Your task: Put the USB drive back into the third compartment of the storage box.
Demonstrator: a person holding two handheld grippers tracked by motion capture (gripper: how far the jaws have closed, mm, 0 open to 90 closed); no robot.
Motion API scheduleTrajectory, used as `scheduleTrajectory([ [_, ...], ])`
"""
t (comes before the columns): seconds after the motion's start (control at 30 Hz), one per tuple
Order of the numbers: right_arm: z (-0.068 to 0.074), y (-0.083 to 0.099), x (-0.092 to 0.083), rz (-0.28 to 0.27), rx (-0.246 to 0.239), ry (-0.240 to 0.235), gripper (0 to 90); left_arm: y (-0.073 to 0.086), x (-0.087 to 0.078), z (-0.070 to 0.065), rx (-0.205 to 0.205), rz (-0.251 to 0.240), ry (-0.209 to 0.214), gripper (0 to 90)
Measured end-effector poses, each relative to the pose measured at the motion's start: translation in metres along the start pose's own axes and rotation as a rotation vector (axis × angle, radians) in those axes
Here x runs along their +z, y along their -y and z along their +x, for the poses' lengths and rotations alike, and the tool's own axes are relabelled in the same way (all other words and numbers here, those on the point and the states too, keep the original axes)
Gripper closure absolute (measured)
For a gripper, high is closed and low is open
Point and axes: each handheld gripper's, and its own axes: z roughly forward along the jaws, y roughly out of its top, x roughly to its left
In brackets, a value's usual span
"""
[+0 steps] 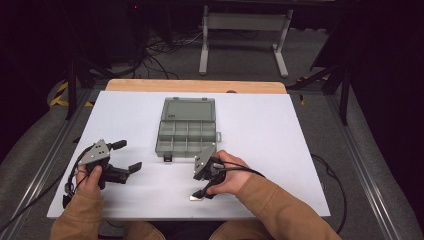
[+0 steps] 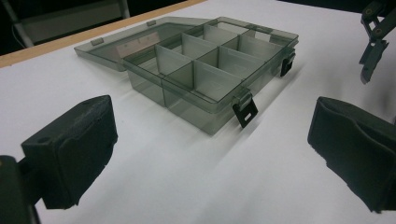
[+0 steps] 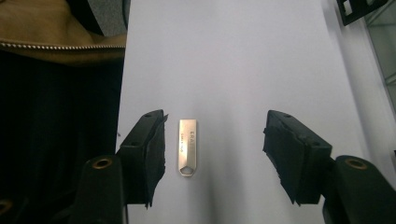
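A slim metal USB stick (image 3: pixel 187 146) lies flat on the white table (image 1: pixel 280 145), near the table's near edge and in front of the person. It is a narrow, brushed silver bar with small engraved lettering and a keyring hole at one end. In the right gripper view it sits between the two black jaws of the right gripper (image 3: pixel 212 149), just beside one pad and well apart from the other — neither pad touches it, so the jaws stand spread around it. The pads are rough black foam with torn, uneven edges.

From the high view the stick is only a small pale glint (image 1: pixel 195 198) under the right gripper (image 1: pixel 206 192); its lettering and hole can be read from the gripper's own camera alone.

Farther off, at the middle of the table, rests a compartment box (image 1: pixel 186 131) of smoky, translucent grey plastic, its hinged lid laid open on the far side. Thin dividers cut it into a grid of cells. The left gripper view shows two black latches hanging down on its near wall, and cells (image 2: pixel 212 70) that look bare.

The left gripper (image 1: pixel 125 156) rests at the left of the table, jaws wide apart with nothing between them.
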Motion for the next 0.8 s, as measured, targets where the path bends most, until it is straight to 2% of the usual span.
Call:
scheduleTrajectory([
  [0.2,0.005,0.001,0.006,0.01,0.019,0.011,39.4,0.0,0.0,0.0,-0.002,-0.001,0.0,2.1],
  [0.27,0.005,0.0,0.008,0.02,0.006,0.028,40.0,0.0,0.0,0.0,-0.008,-0.005,0.001,2.1],
  [0.37,0.007,0.0,0.009,0.031,0.002,0.016,41.7,0.001,0.0,0.0,-0.01,-0.005,0.001,2.1],
  [0.43,0.009,-0.001,0.011,0.041,-0.013,0.024,41.6,0.001,0.0,0.0,-0.009,-0.005,0.002,2.1],
  [0.53,0.011,-0.002,0.012,0.057,-0.032,0.03,45.4,0.0,0.0,0.0,-0.008,-0.006,0.002,2.1],
  [0.67,0.013,-0.003,0.014,0.089,-0.026,0.034,51.7,0.0,0.0,0.0,-0.008,-0.005,0.004,2.1],
  [0.8,0.014,-0.002,0.018,0.097,-0.023,0.021,56.6,0.001,0.0,0.0,-0.008,-0.003,0.003,2.2],
])
